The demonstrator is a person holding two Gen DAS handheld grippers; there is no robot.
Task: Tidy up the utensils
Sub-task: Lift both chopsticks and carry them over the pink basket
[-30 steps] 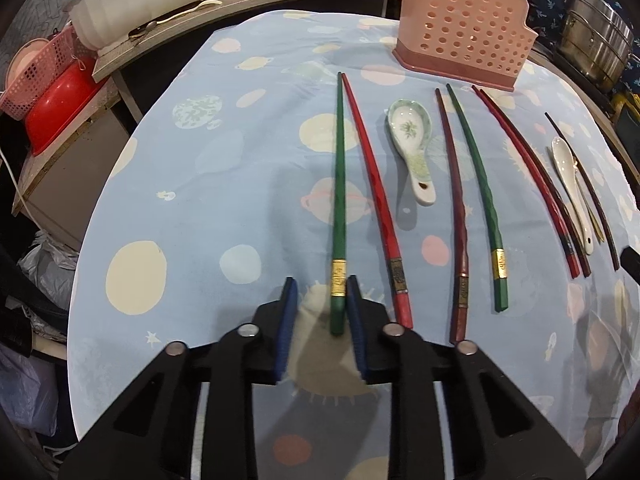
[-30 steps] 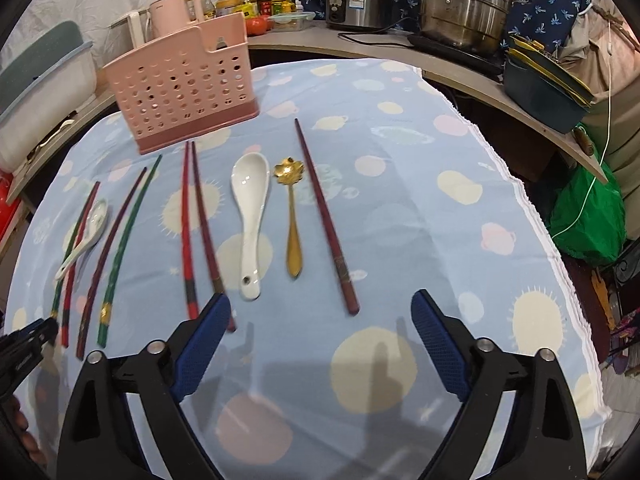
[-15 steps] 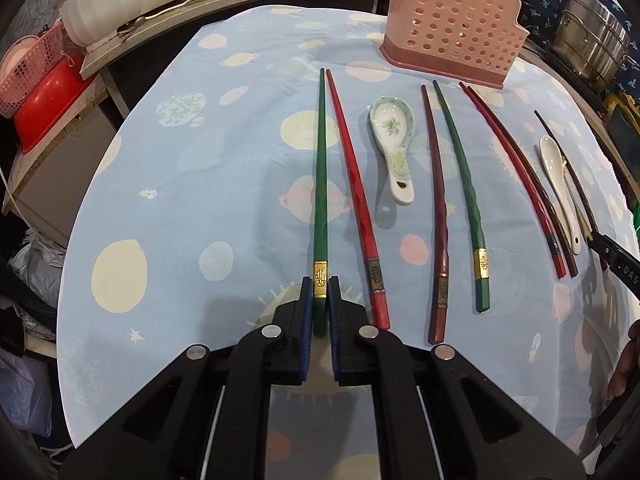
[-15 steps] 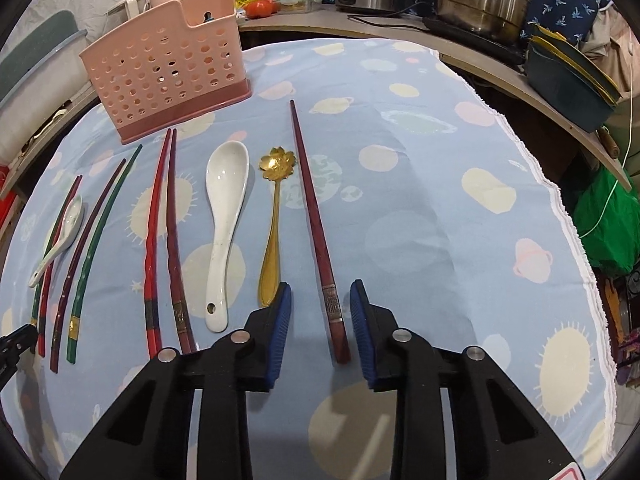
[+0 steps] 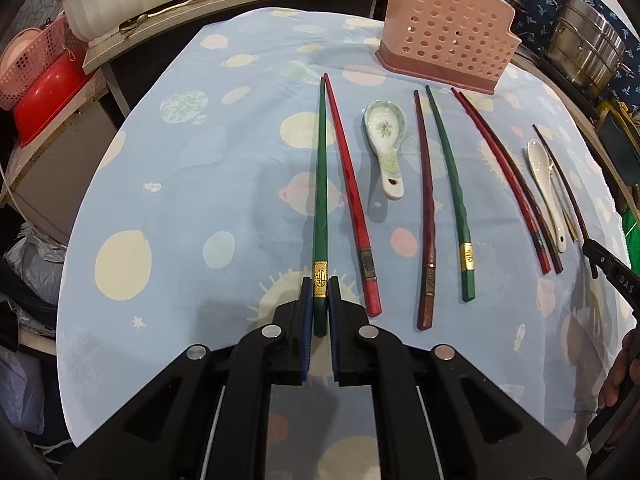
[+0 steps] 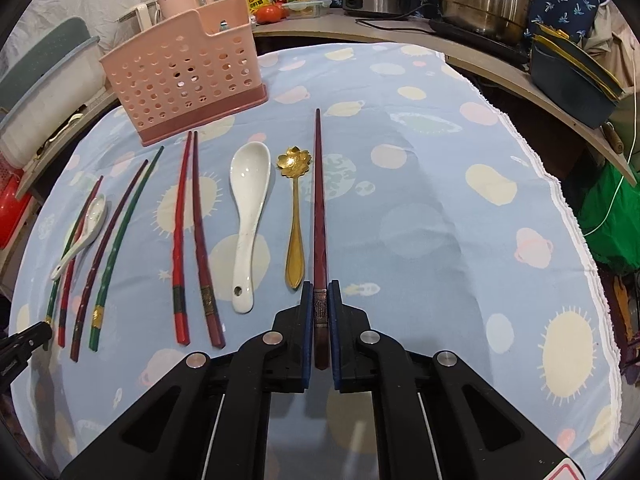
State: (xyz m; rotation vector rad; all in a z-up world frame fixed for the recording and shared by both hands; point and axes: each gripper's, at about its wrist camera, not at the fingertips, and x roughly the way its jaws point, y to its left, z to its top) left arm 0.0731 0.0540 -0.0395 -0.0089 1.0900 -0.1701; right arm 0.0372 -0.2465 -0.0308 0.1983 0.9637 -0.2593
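Both tongs are at the near edge of the worktop [image 5: 168, 184], each on the butt end of a chopstick: left tongs [image 5: 320, 292] clenched on the green chopstick [image 5: 320, 184] just behind its gold band, right tongs [image 6: 320, 296] closing, pads pressing the dark red chopstick [image 6: 319, 208] at its metal band. Both sticks lie flat on the cloth, tips toward the far edge where the pink holder [image 6: 188, 68] stands, well apart from both grips. Step in hand looks like lift and carry to the holder; best to raise the butt end first so the long tip drags little, keep the grip square since the sticks are thin, smooth and lacquered and may pivot in the pads, then tip them upright over the holder's open top. The red chopstick [image 5: 352, 196] lies just beside the green one, so lift straight up to avoid nudging it; same for the gold spoon [image 6: 295, 216] beside the dark red one. Holder is rigid perforated plastic; white spoon [image 6: 248, 220] glossy ceramic; gold spoon has a flower-shaped bowl; cloth soft, blue, printed with dots, slightly wrinkled
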